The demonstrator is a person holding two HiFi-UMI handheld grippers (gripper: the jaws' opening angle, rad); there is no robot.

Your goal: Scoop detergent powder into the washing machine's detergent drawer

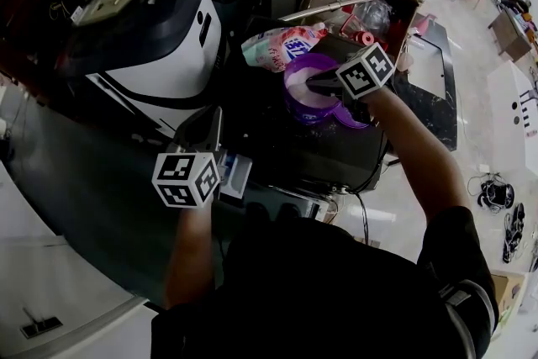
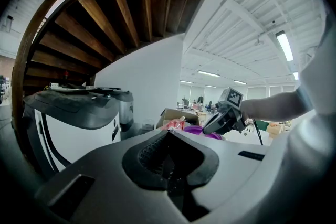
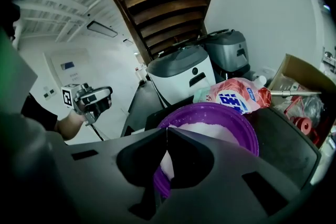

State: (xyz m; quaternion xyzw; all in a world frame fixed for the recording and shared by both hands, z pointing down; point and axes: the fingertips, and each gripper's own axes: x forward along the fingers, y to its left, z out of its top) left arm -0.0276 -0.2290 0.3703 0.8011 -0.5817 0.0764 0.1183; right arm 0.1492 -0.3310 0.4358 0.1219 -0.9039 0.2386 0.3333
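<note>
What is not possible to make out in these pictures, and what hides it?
The scoop: right gripper view, the right hand-held gripper covers the near side of the purple bowl; no scoop shows.
The detergent drawer: head view, partly behind the left hand-held gripper, compartments too small to tell.
The detergent bag: print too blurred to read in any view.

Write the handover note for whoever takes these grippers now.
Left gripper: jaws together, empty, beside the open white-and-blue detergent drawer.
Right gripper: jaws together, tips over the white powder in the round purple plastic bowl; no scoop visible.
Pink plastic detergent pouch lies behind the bowl.
Done: drawer open, bowl holds powder.
To do: move powder to the drawer; whether any is in it, can't tell.
</note>
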